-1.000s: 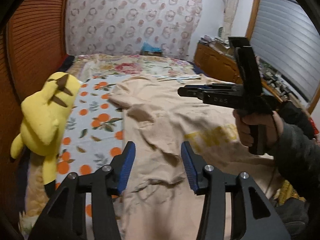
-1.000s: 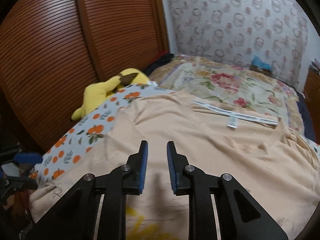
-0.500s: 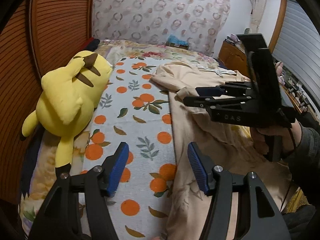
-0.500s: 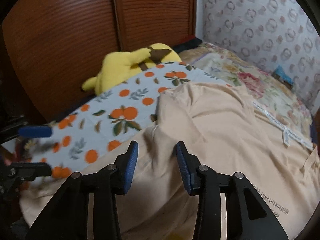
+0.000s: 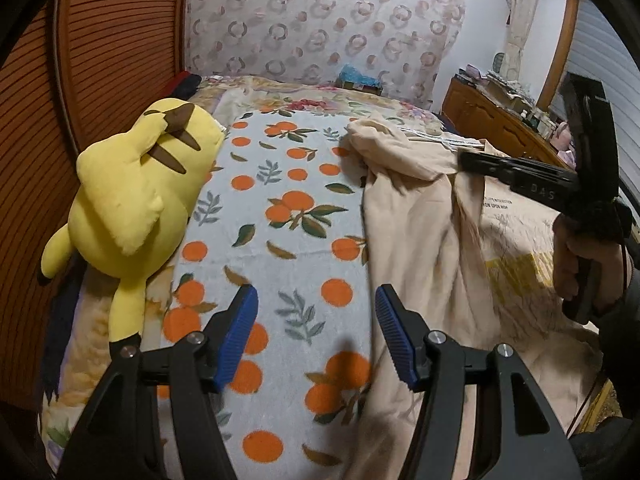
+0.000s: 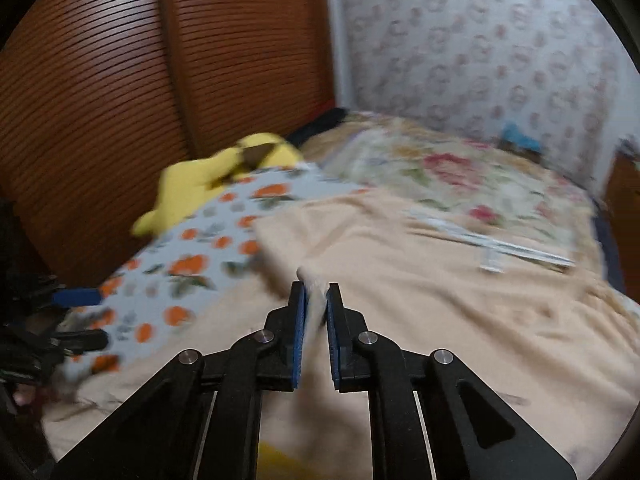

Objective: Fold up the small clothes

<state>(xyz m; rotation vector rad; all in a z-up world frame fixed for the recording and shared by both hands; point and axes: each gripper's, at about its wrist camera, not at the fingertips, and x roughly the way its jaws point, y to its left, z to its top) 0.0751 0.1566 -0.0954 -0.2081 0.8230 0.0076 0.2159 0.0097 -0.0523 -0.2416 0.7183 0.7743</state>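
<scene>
A peach T-shirt (image 5: 432, 240) with yellow print lies spread on the bed, its left side bunched; it also shows in the right wrist view (image 6: 420, 300). My left gripper (image 5: 316, 320) is open and empty, low over the orange-print blanket (image 5: 280, 216), just left of the shirt's edge. My right gripper (image 6: 316, 292) is shut on a fold of the shirt's cloth, which stands up between its blue pads (image 6: 299, 312). It also shows in the left wrist view (image 5: 464, 158), over the shirt at the right.
A yellow plush toy (image 5: 132, 192) lies at the bed's left beside the wooden slatted wall (image 5: 100, 60). A floral bedspread (image 6: 460, 168) lies beyond the shirt. A wooden dresser (image 5: 500, 120) stands at the right.
My right gripper has closed on a fold of the shirt and is moving; its view is blurred. My left gripper has shifted left over the orange-print blanket, still open.
</scene>
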